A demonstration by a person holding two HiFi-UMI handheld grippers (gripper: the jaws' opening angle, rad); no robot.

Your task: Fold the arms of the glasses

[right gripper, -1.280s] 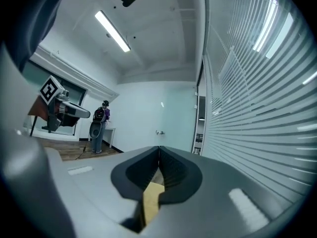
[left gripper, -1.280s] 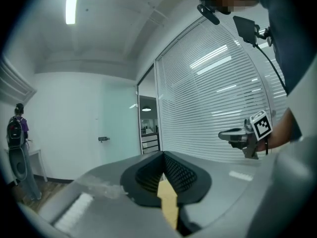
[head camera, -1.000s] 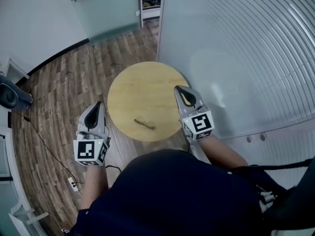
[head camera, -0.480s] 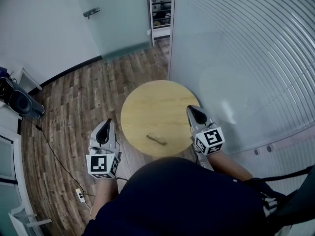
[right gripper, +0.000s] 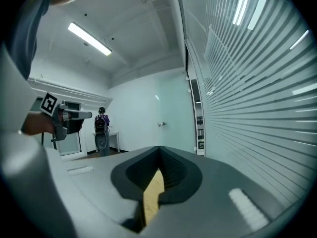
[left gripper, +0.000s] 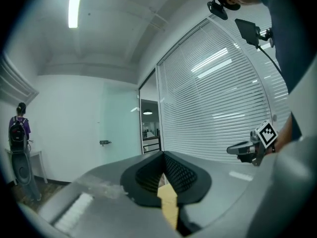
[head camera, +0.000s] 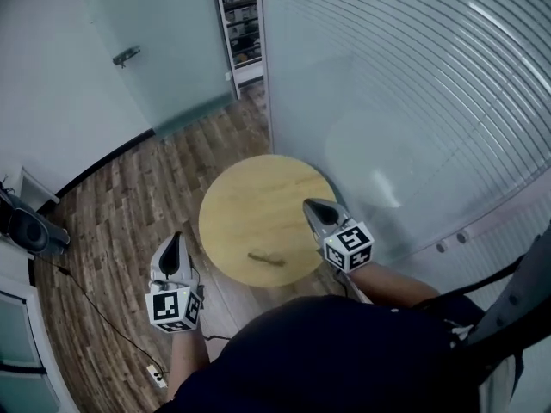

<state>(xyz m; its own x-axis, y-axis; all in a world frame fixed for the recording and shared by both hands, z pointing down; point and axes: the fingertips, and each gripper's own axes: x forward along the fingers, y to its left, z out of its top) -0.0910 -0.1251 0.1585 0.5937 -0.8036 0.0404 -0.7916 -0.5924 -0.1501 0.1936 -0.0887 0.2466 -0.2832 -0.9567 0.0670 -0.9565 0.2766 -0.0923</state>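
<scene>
Glasses [head camera: 266, 258] lay on round wooden table [head camera: 250, 188] near its front edge; arms' state too small to read. Left gripper [head camera: 175, 237], beside table, and right gripper [head camera: 308, 203], over table rim: jaws pressed together, empty. Risk: a nudge from closed jaws might slide the light frame off that edge.

glasses [head camera: 265, 258] too small, arms' folded state unclear

**Pale wood, grey plastic, ridged glass**

The round surface [head camera: 258, 198] is pale, matt wood; the floor [head camera: 120, 196] is darker wood planking. The left tongs [head camera: 175, 241] and right tongs [head camera: 313, 206] look like smooth grey plastic, with black ribbed pads [left gripper: 185, 175]. The wall [head camera: 413, 84] is frosted, ridged glass
</scene>
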